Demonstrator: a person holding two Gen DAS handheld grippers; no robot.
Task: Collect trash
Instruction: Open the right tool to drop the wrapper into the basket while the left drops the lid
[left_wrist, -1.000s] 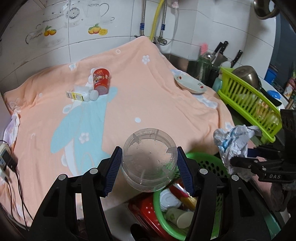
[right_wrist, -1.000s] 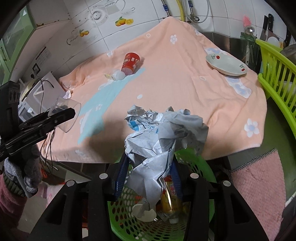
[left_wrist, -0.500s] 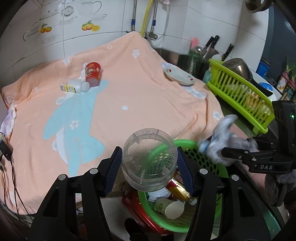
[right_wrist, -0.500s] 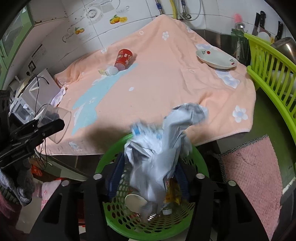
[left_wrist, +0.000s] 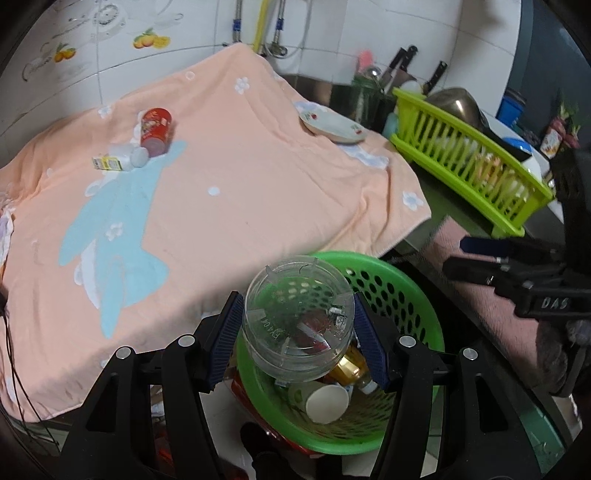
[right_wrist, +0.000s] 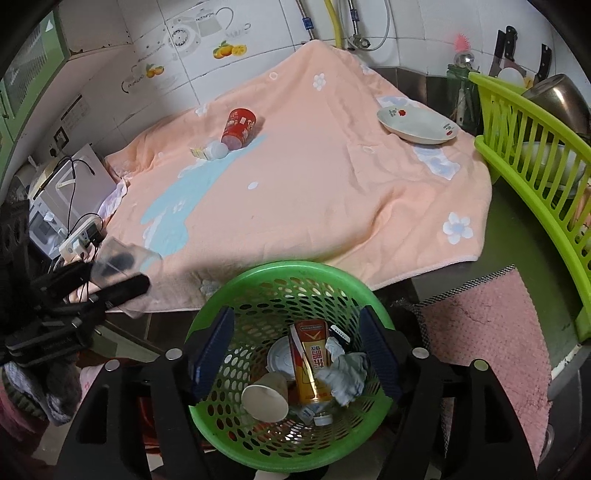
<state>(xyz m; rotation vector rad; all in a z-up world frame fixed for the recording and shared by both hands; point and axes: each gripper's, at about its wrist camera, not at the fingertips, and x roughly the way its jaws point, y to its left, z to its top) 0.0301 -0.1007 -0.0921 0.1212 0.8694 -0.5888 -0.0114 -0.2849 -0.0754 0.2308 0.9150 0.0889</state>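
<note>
Clamping clear plastic jar (left_wrist: 297, 317) between blue pads, left gripper (left_wrist: 298, 334) hung over green basket (left_wrist: 406, 291). Red cup (left_wrist: 156, 130) and small white bottle (left_wrist: 122, 159) lay on peach towel (left_wrist: 258, 177), well apart from basket.

Right view: right gripper (right_wrist: 295, 354) above basket (right_wrist: 280, 275), jaws opening, nothing between pads. Crumpled paper (right_wrist: 345, 376) lay inside basket beside gold can (right_wrist: 312, 363) and paper cup (right_wrist: 264, 400). White plate (right_wrist: 417, 125) sat on towel (right_wrist: 314, 177).
</note>
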